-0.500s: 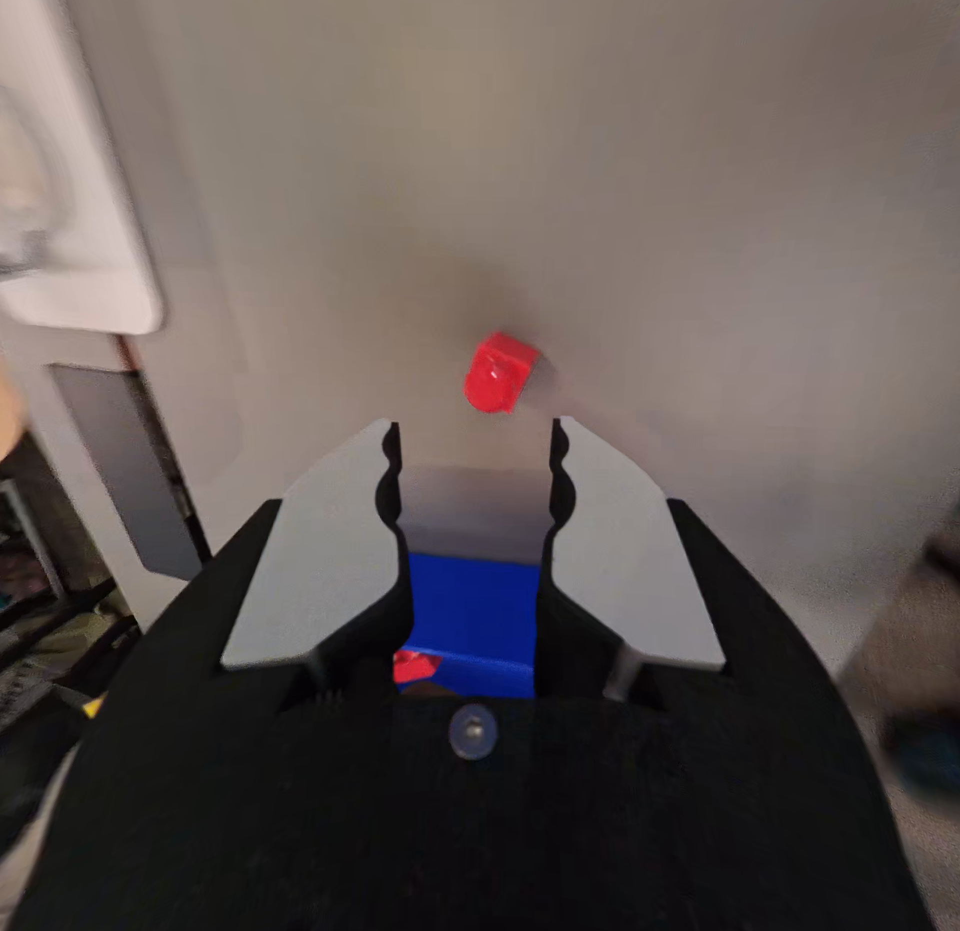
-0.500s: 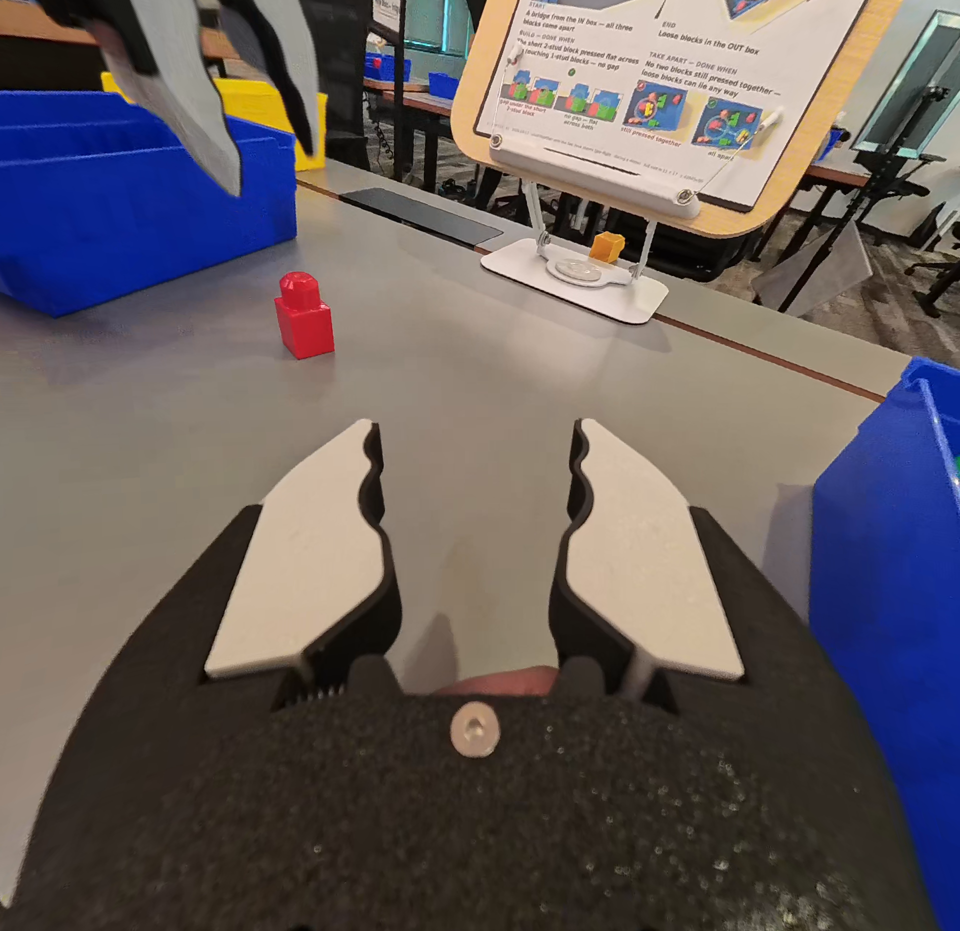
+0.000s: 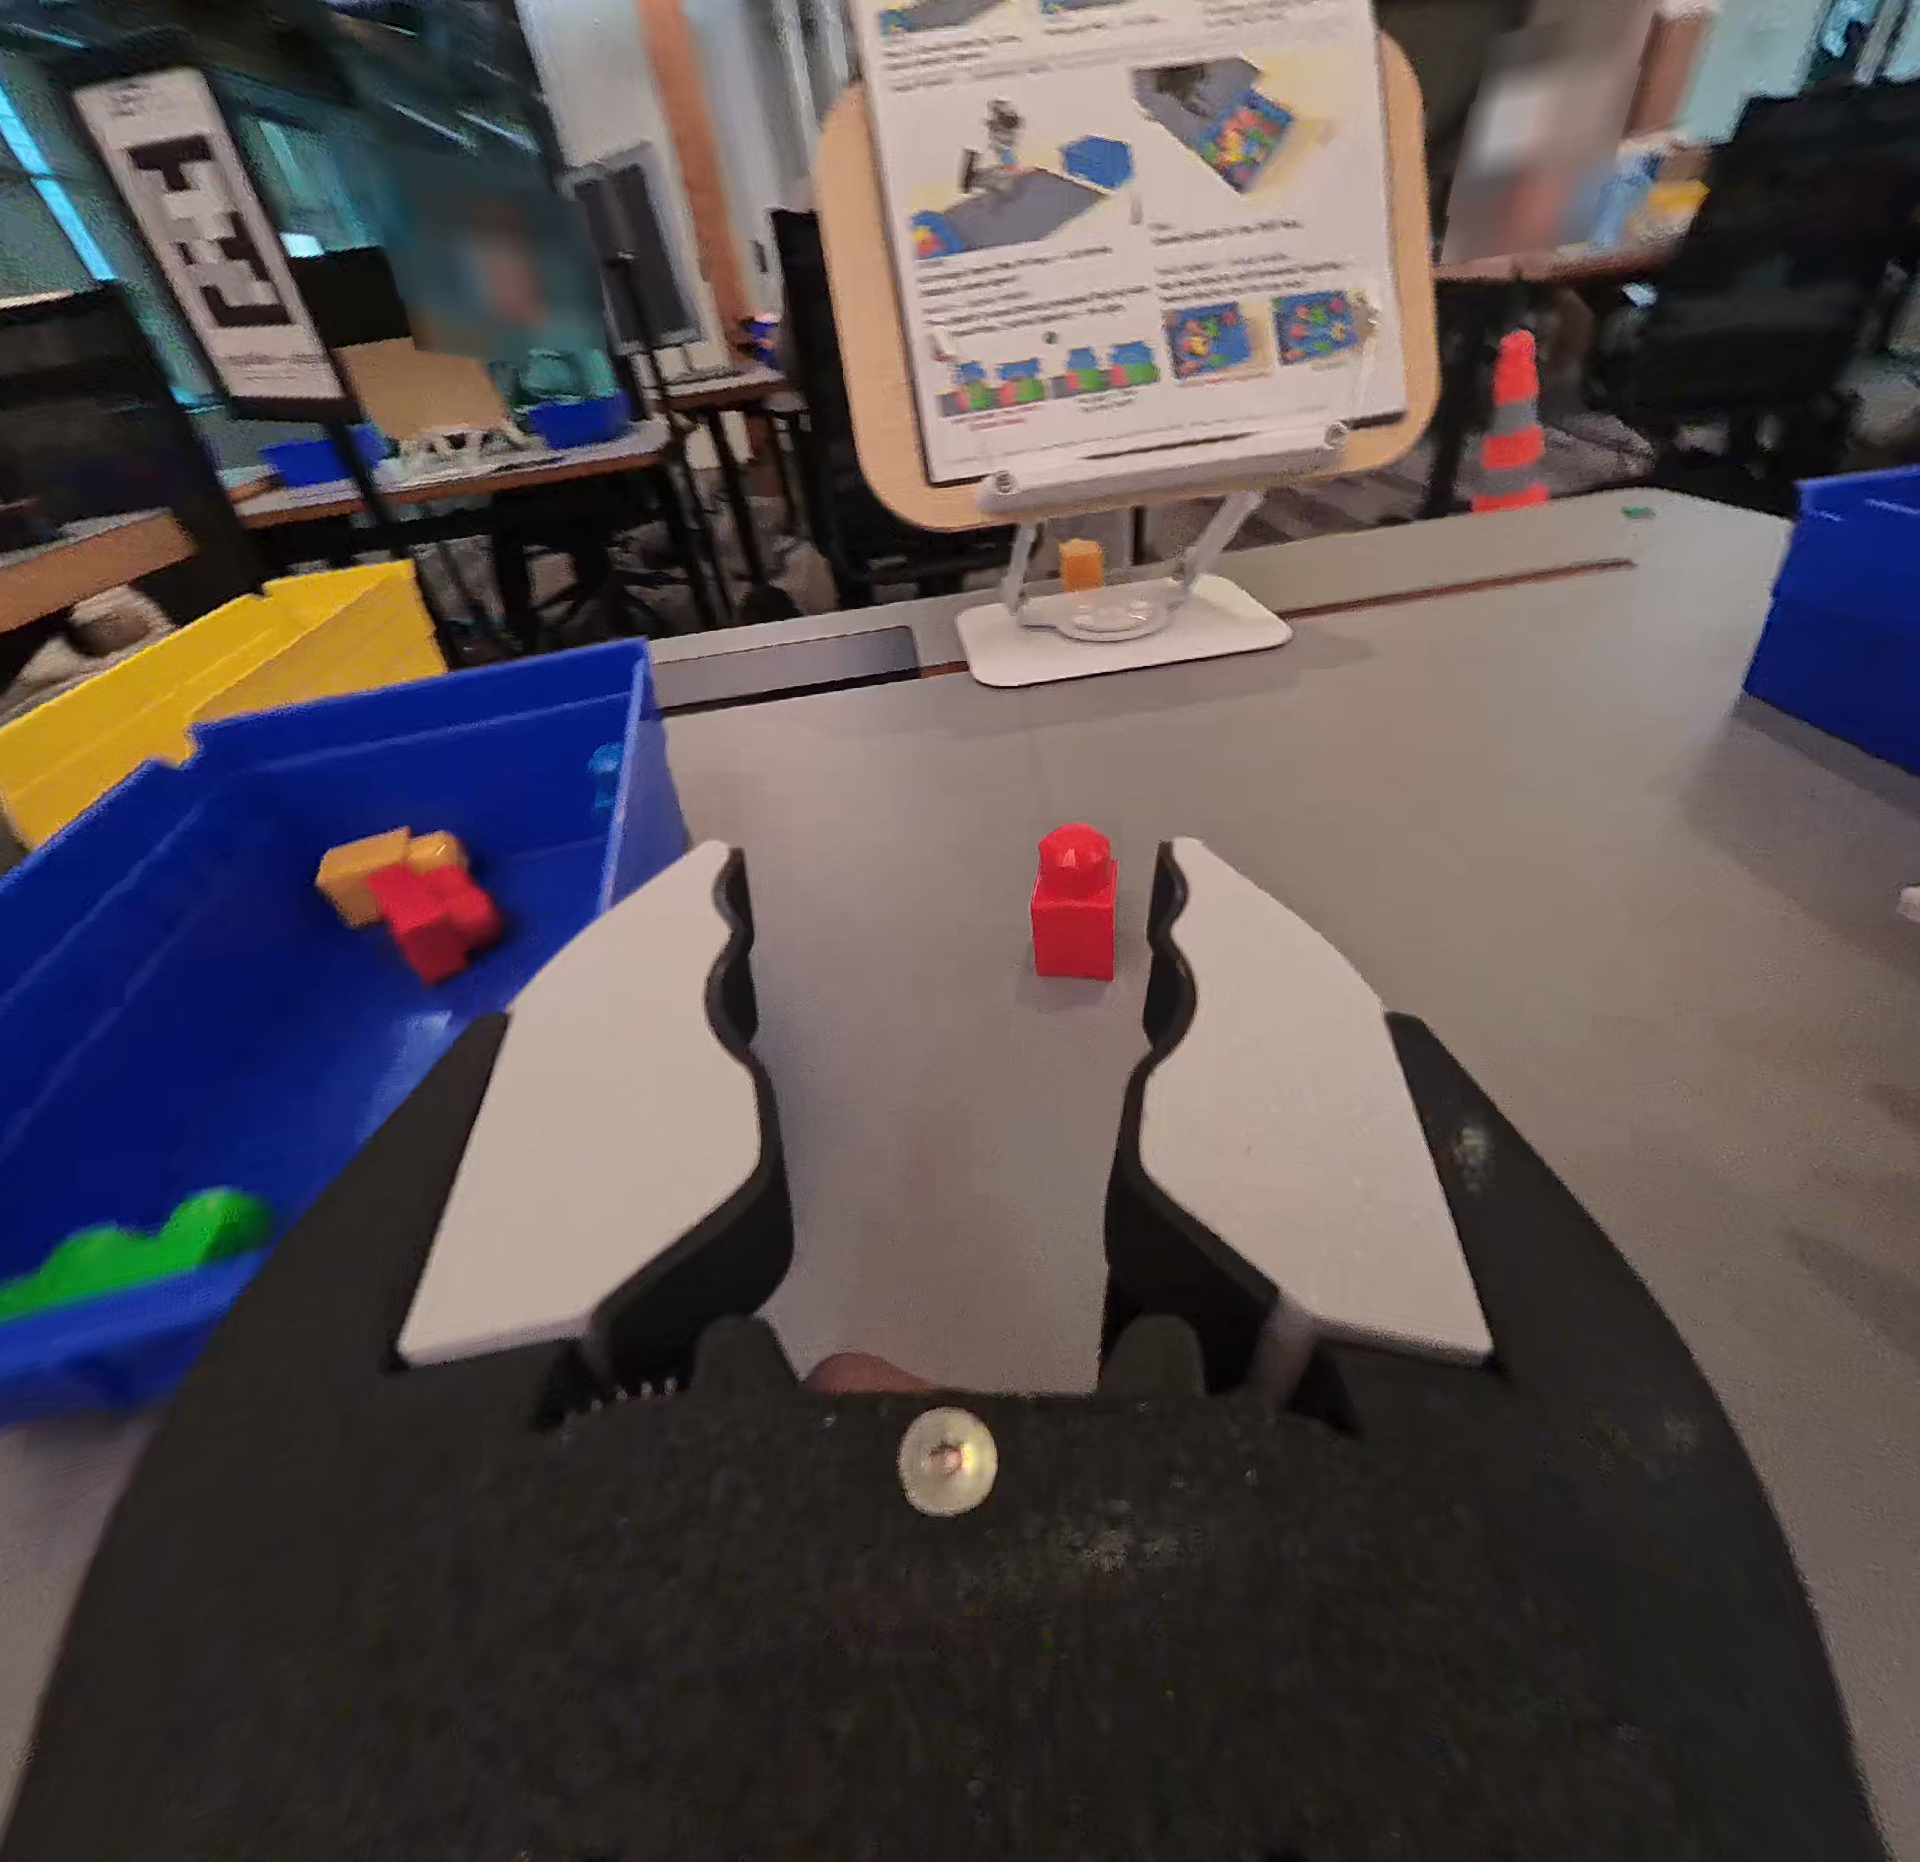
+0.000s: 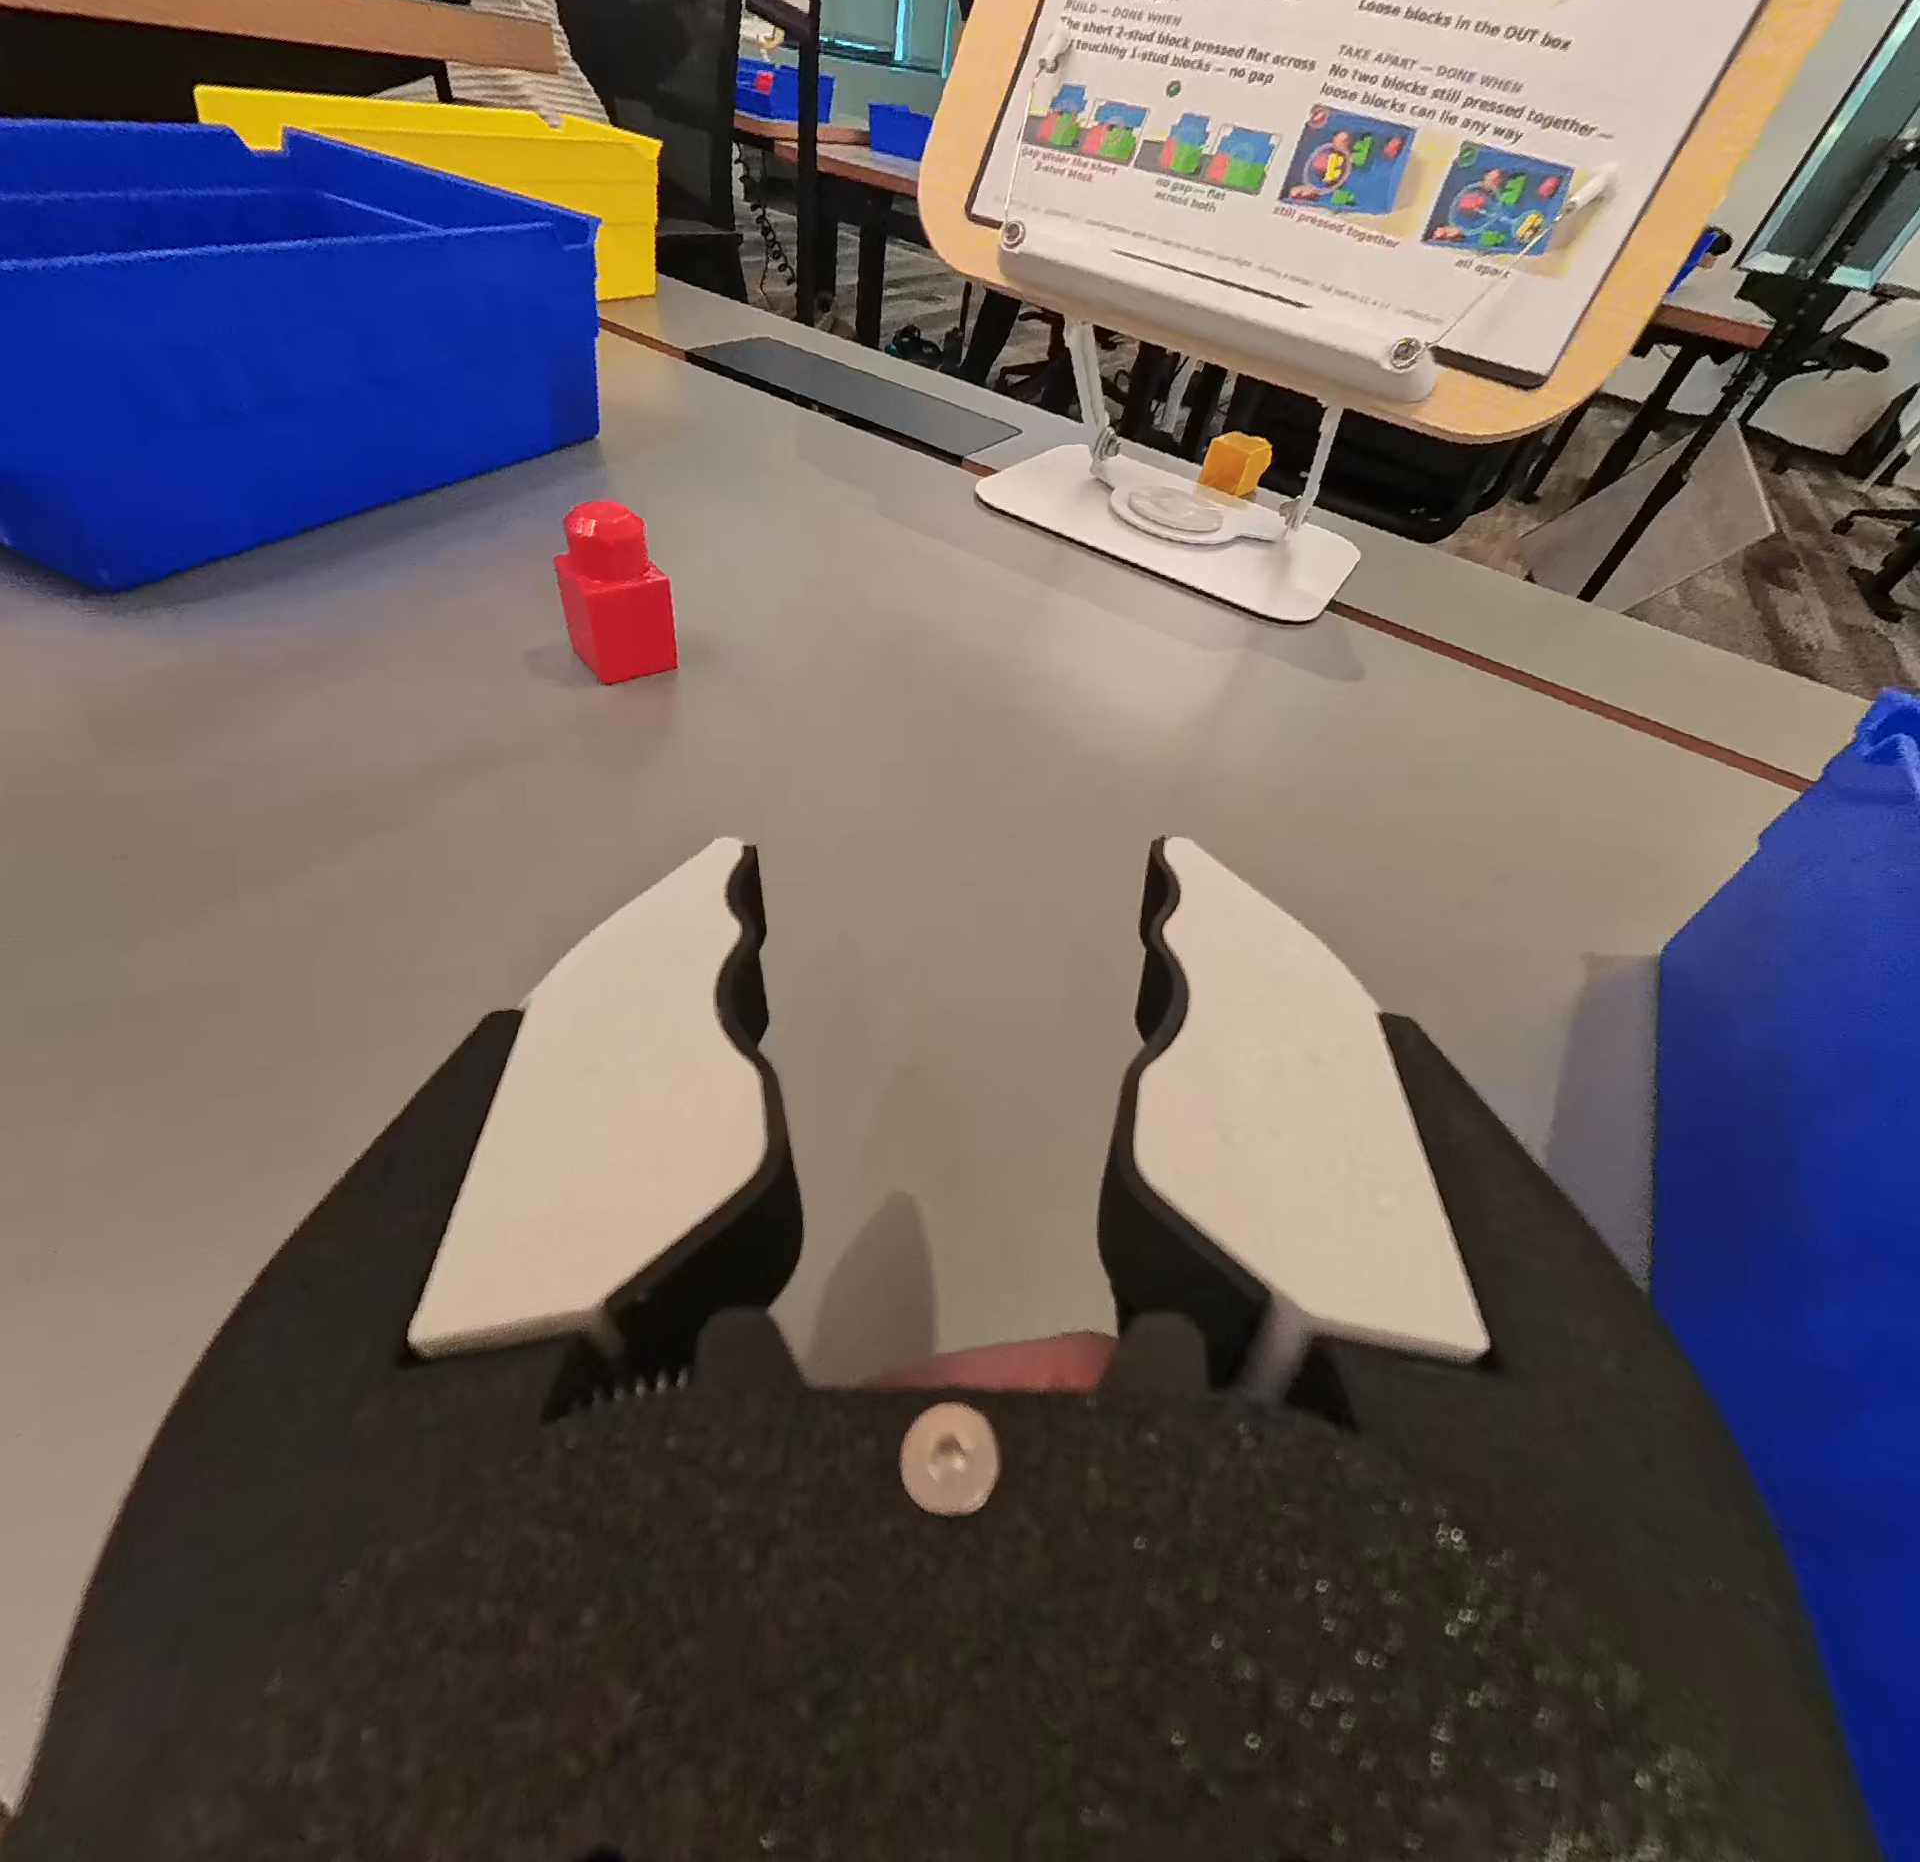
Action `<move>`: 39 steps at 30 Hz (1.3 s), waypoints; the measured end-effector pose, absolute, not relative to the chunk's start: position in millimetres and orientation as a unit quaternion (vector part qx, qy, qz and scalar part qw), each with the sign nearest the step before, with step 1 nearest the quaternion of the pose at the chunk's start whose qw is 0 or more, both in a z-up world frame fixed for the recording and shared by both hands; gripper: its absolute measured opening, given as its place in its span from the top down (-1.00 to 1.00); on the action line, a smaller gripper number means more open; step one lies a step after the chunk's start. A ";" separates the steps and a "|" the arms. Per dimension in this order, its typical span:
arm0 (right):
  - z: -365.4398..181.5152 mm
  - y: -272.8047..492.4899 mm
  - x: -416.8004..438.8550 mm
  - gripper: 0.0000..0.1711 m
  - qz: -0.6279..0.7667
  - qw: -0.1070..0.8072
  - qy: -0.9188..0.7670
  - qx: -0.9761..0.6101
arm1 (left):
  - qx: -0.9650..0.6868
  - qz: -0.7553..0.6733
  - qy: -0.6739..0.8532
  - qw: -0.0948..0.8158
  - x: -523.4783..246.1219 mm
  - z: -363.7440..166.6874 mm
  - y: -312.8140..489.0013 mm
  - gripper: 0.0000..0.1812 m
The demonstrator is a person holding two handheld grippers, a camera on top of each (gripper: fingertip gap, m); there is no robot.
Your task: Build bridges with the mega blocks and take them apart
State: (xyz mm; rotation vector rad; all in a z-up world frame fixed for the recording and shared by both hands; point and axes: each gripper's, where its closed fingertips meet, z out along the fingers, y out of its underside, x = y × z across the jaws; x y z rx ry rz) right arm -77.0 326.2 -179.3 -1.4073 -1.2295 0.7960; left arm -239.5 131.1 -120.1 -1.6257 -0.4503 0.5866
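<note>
Grey counter [image 3: 1351,877] is filling the left wrist view, and the left tool [image 3: 948,867] is hanging over it with its jaws spread wide and nothing between them. 1 red block [image 3: 1073,903] with 1 stud is standing upright on the counter, beyond the fingertips and close to the inner edge of the right-hand finger; whether it is touching that finger cannot be told. To the left, a blue bin [image 3: 312,1033] is sitting on the counter, holding a red and orange cluster of blocks [image 3: 410,898] and, near the front edge, green blocks [image 3: 135,1256]. A yellow bin [image 3: 208,669] is sitting behind it. At the far edge an instruction sheet [image 3: 1132,202] is resting on a wooden board with a white stand; its printing is too blurred here to make out, and a small orange block [image 3: 1081,565] is sitting at the stand's base. Another blue bin [image 3: 1849,617] is showing at the right edge.

Moving to the right wrist view, the right tool [image 4: 951,867] is also gaping wide and empty above the counter [image 4: 1039,732]. The red block [image 4: 615,597] is standing well ahead and to the left, clear of the tool, near the blue bin [image 4: 291,358]. Only this view is showing the instruction sheet [image 4: 1351,67] sharply enough for its printed lines and small pictures to be legible, while the bin's contents are hidden behind its wall. The yellow bin [image 4: 520,160], the orange block [image 4: 1234,462] and the second blue bin [image 4: 1797,1189] at the right are showing too. No brand marks are visible.
</note>
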 end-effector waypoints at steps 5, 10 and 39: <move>-178.7 326.5 -76.6 0.18 0.326 0.533 -0.510 -0.591 | -0.702 0.247 -0.252 0.619 -225.6 -159.0 107.9 0.19; -177.4 326.2 -76.6 0.18 0.322 0.537 -0.508 -0.591 | -0.708 0.221 -0.287 0.606 -224.8 -180.4 94.3 0.20; -184.7 327.3 -78.2 0.18 0.328 0.524 -0.515 -0.594 | -0.820 0.124 -0.086 0.553 -397.6 -90.4 105.8 0.20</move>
